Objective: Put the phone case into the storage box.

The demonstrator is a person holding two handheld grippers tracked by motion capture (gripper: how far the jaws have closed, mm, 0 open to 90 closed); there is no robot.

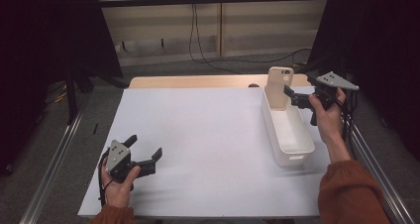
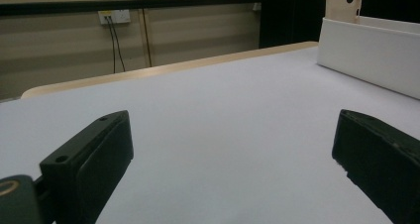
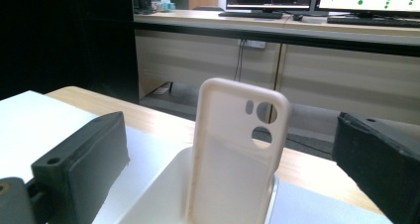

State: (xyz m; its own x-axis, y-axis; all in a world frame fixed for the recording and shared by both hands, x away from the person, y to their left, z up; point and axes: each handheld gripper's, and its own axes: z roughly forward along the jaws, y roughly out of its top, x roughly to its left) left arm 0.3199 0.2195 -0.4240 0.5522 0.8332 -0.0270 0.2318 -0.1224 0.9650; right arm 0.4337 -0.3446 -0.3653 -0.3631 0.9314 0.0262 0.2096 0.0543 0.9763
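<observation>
Upright at the far end of a white bin (image 1: 287,135) near the table's (image 1: 208,149) right edge: a cream phone case (image 1: 280,86), long axis vertical, camera cutouts uppermost, hollow side facing the right gripper (image 1: 293,97). Jaws there spread wide just beside the case, gripping nothing. Near the front left corner, left gripper (image 1: 143,149) likewise wide open and empty.
</observation>
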